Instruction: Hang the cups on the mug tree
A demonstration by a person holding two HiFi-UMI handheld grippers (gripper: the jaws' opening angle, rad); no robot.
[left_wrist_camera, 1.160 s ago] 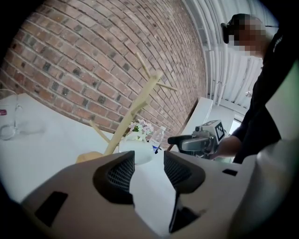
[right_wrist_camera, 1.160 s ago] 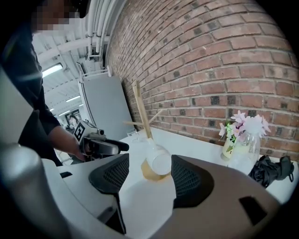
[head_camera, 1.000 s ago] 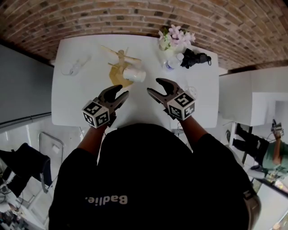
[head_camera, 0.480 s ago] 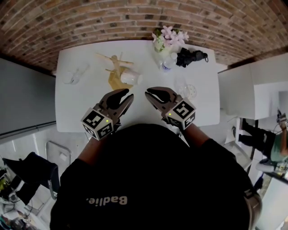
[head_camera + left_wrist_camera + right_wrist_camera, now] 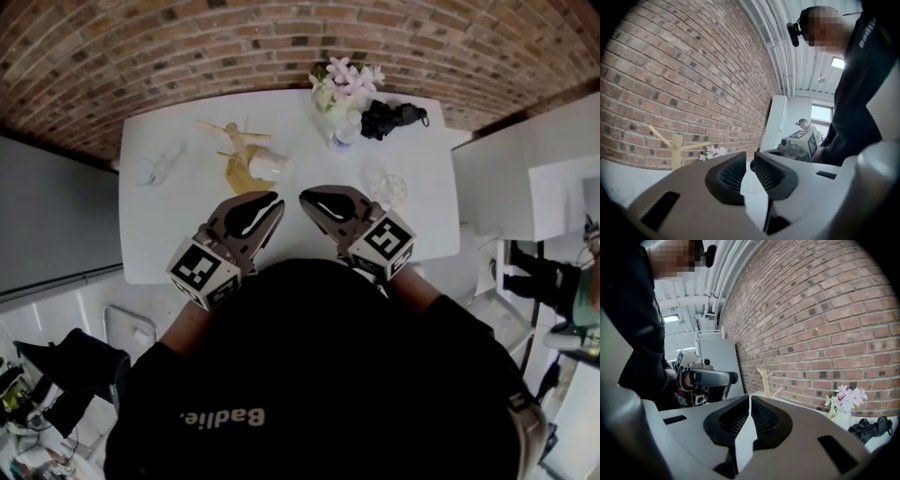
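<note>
Two ribbed-pad grippers, empty: left gripper (image 5: pixel 749 161) jaws just closing, slim gap; right gripper (image 5: pixel 749 400) jaws together. Wooden mug tree (image 5: pixel 239 150) upper centre, base behind white cup (image 5: pixel 269 167).

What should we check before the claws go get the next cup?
1. Left claw empty: ok; its jaws have just been closing on nothing.
2. Claws open wide enough for a cup: not ok; left nearly closed, right claw shut.
3. Mug tree upright: ok.
4. Bare pegs free: ok.
5. White cup properly hung: cannot tell.
6. Clear cup waiting on table: ok.
</note>
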